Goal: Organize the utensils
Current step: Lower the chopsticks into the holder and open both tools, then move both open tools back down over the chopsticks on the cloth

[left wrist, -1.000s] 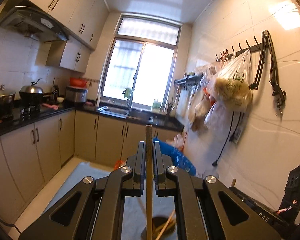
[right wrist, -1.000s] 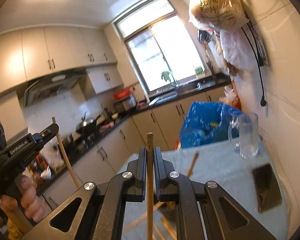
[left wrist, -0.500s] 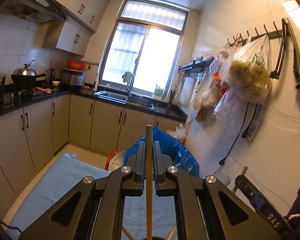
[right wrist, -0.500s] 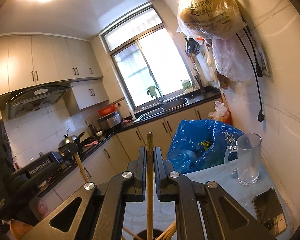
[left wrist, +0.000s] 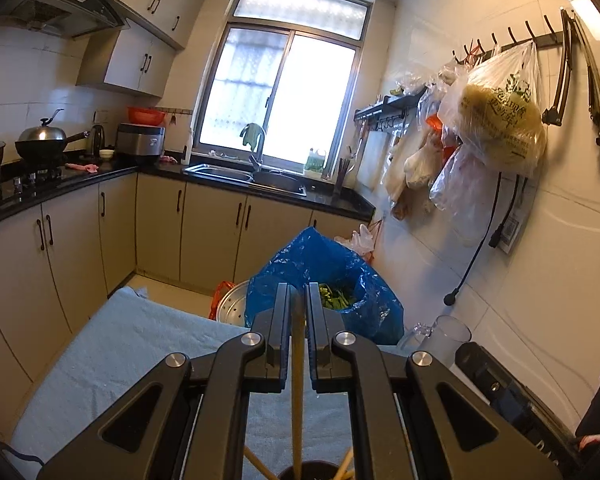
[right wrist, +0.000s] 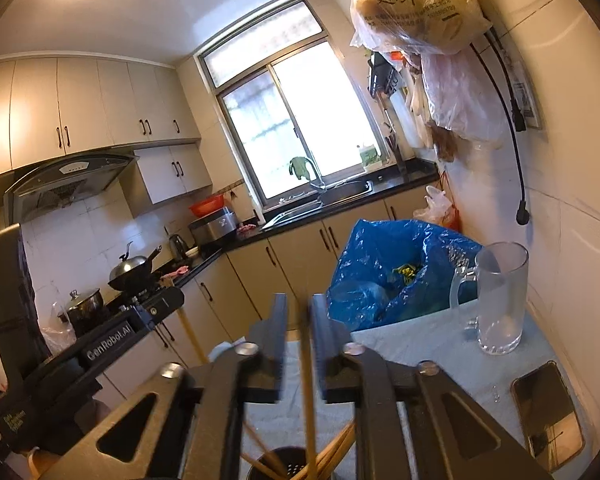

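My left gripper (left wrist: 298,292) is shut on a wooden chopstick (left wrist: 297,380), whose lower end reaches into the dark utensil holder (left wrist: 308,470) at the bottom edge. In the right wrist view my right gripper (right wrist: 298,304) has its jaws opening. A second chopstick (right wrist: 306,380) stands loose between them with a gap on each side, its lower end in the holder (right wrist: 288,466) among several other chopsticks. The left gripper (right wrist: 156,304) shows at the left of that view, a little apart.
A light blue cloth (left wrist: 120,360) covers the table. A glass mug (right wrist: 498,300) and a phone (right wrist: 548,412) lie at the right by the tiled wall. A blue rubbish bag (right wrist: 392,268) stands past the table's far edge. Filled bags (left wrist: 500,120) hang on wall hooks.
Both grippers have come down and forward over the holder. The right jaws have parted and their chopstick has slid lower. The left stays shut on its chopstick.
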Demonstrator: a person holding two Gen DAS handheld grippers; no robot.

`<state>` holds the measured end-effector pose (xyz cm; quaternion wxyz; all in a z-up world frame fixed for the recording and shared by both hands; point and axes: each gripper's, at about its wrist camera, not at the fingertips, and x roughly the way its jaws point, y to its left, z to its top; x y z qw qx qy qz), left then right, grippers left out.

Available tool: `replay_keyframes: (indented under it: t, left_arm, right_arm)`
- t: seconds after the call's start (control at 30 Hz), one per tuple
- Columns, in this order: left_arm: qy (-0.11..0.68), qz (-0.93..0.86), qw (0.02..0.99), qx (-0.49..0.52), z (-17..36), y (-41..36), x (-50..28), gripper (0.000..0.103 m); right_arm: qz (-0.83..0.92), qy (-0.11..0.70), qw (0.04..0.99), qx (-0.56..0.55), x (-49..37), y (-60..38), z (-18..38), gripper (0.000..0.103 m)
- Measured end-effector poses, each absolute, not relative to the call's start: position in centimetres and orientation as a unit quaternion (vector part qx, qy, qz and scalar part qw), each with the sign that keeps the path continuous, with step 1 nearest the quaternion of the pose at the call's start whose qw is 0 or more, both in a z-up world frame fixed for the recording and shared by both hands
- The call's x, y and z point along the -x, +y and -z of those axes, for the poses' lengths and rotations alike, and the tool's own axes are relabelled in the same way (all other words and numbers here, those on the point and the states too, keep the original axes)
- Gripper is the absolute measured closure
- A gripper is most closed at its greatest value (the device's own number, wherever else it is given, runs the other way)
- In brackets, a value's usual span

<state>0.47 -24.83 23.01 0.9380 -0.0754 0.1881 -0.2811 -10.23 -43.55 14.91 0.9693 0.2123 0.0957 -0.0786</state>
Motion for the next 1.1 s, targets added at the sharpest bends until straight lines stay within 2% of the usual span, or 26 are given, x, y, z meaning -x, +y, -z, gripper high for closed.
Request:
replay_keyframes:
  t: [0.03,0.07,0.13,0.23,0.4,0.63,0.83,1.1]
  left_arm:
    - [0.187,0.281,0.938,0.075,-23.2,-24.7,-0.3,0.094]
    - [0.187,0.282,0.938,0.075,-23.4,-24.4,0.0,0.091]
    - [0.185,0.279,0.939,0.077,-23.7,-23.8,0.6,0.079]
    - [0.177,0.273,0.942,0.083,-24.3,-22.5,1.8,0.067]
    - [0.172,0.266,0.944,0.096,-25.2,-20.2,3.8,0.054]
    - [0.186,0.255,0.945,0.088,-24.6,-17.6,6.2,0.049]
    - [0.222,0.238,0.942,0.08,-22.5,-14.3,8.4,0.042]
    - [0.277,0.223,0.929,0.101,-19.0,-10.2,9.8,0.042]
  right_arm:
    - [0.08,0.095,0.969,-0.212,10.4,-43.5,-14.9,0.069]
    - [0.081,0.094,0.969,-0.212,10.6,-43.4,-15.0,0.067]
    - [0.082,0.093,0.969,-0.212,11.0,-43.3,-15.2,0.066]
    - [0.081,0.092,0.969,-0.213,12.0,-43.1,-15.6,0.061]
    - [0.085,0.093,0.97,-0.206,13.7,-42.3,-16.1,0.052]
    - [0.089,0.122,0.969,-0.196,16.2,-41.0,-14.9,0.043]
    - [0.086,0.179,0.956,-0.215,17.7,-40.3,-11.4,0.041]
    - [-0.006,0.291,0.908,-0.302,13.9,-38.8,-5.4,0.041]
